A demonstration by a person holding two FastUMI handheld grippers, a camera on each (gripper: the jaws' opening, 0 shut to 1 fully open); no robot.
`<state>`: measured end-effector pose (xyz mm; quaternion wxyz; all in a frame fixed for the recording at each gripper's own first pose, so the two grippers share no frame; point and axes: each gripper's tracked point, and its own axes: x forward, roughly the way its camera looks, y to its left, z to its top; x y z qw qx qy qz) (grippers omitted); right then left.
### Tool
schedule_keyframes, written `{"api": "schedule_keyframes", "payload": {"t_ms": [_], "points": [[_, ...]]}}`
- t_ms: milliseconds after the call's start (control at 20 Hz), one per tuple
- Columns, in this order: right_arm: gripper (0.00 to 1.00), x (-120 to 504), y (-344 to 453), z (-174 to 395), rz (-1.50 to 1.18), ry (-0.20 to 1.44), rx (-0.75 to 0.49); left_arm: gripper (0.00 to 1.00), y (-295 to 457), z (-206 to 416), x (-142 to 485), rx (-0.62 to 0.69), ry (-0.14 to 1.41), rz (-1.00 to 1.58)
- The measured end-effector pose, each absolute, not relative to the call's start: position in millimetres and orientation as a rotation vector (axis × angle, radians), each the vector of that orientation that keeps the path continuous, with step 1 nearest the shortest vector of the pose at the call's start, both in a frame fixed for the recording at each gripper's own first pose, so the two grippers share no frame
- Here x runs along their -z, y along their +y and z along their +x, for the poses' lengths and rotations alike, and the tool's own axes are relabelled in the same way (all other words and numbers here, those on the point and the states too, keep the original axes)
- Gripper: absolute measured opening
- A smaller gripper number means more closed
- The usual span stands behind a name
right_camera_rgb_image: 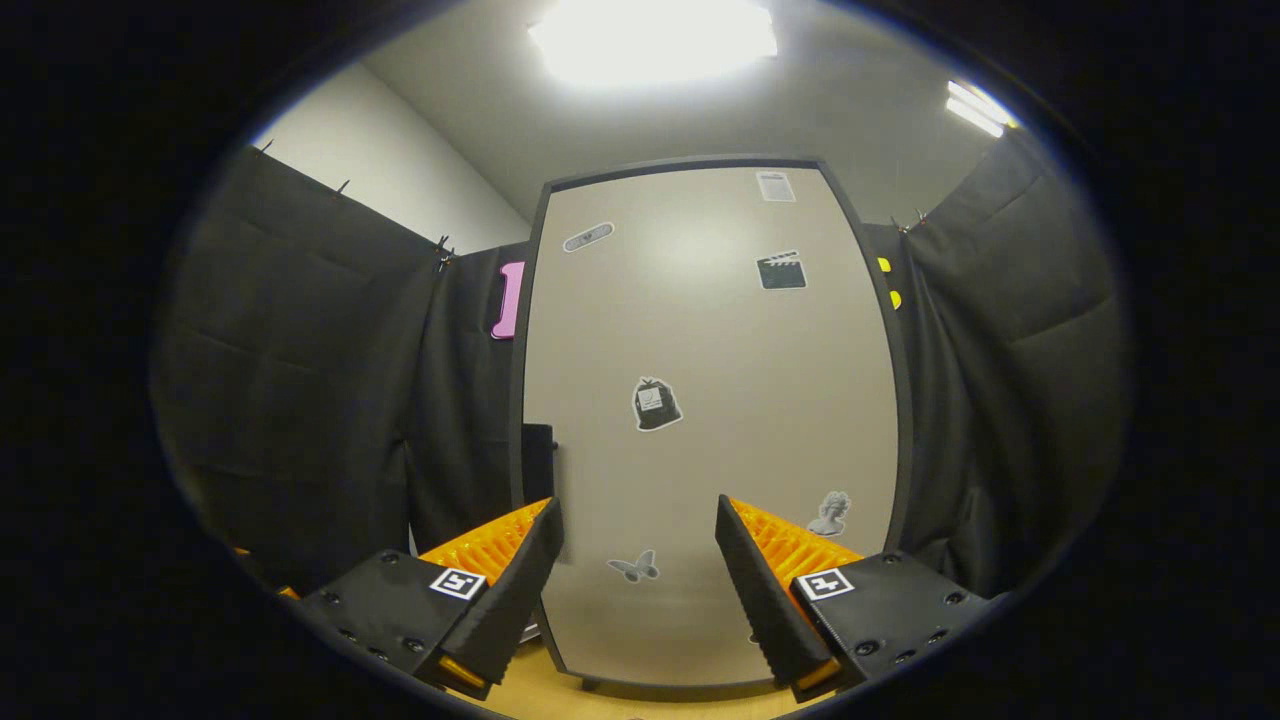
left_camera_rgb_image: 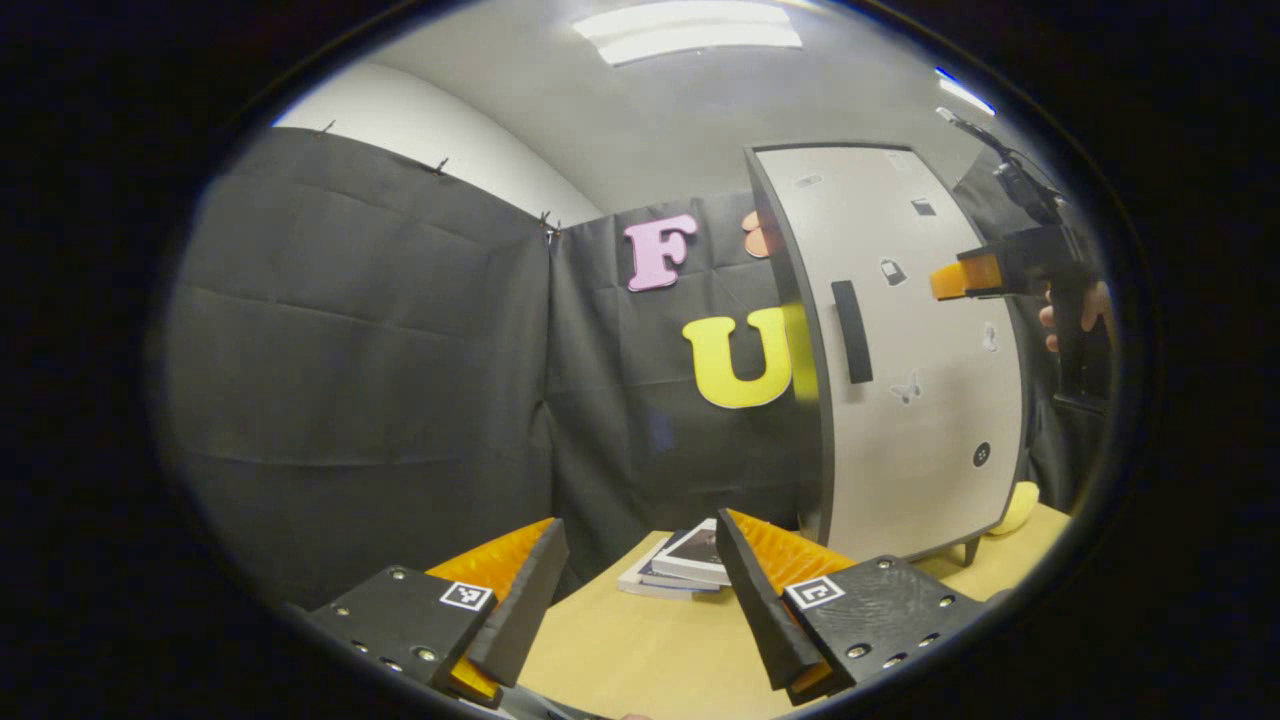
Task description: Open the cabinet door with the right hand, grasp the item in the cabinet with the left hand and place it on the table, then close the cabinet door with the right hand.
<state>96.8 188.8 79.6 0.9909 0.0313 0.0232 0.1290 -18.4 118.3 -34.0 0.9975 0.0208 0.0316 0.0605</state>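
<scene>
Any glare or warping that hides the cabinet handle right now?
Left gripper view: handle sharp on the door, edges bowed by fisheye. Right gripper view: ceiling light blown out, door evenly lit, handle dim at its left edge.

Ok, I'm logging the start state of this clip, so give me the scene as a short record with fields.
cabinet door: shut, facing the right tool, decorated with stickers
door handle: dark vertical bar near the door's left edge
left tool: open, holding nothing, above the table
right tool: open, holding nothing, aimed at the door
books: stacked on the table left of the cabinet
task stage: door not yet opened
</scene>
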Motion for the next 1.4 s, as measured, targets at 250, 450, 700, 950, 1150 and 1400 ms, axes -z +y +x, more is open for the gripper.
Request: {"api": "schedule_keyframes", "payload": {"t_ms": [250, 450, 700, 950, 1150, 1400], "points": [[0.97, -73.6, 220.1, 118.8, 0.089, 0.080, -0.280, 0.90, 143.2, -22.5, 40.8, -0.155, 0.070, 0.046], [0.97, -69.8, 237.1, 137.6, 0.072, 0.090, -0.273, 0.90, 158.4, -23.2, 49.2, -0.172, 0.088, 0.044], [0.97, -60.5, 264.3, 155.0, 0.051, 0.117, -0.275, 0.90, 175.7, -24.7, 55.8, -0.186, 0.099, 0.046], [0.95, -42.8, 292.1, 171.3, 0.053, 0.164, -0.282, 0.90, 194.5, -27.8, 66.6, -0.207, 0.116, 0.042], [0.75, -26.3, 306.1, 184.7, 0.091, 0.230, -0.272, 0.90, 211.5, -30.8, 72.2, -0.230, 0.128, 0.043], [0.43, -20.5, 302.0, 192.4, 0.103, 0.258, -0.216, 0.90, 225.4, -32.1, 77.1, -0.246, 0.136, 0.036]]}}
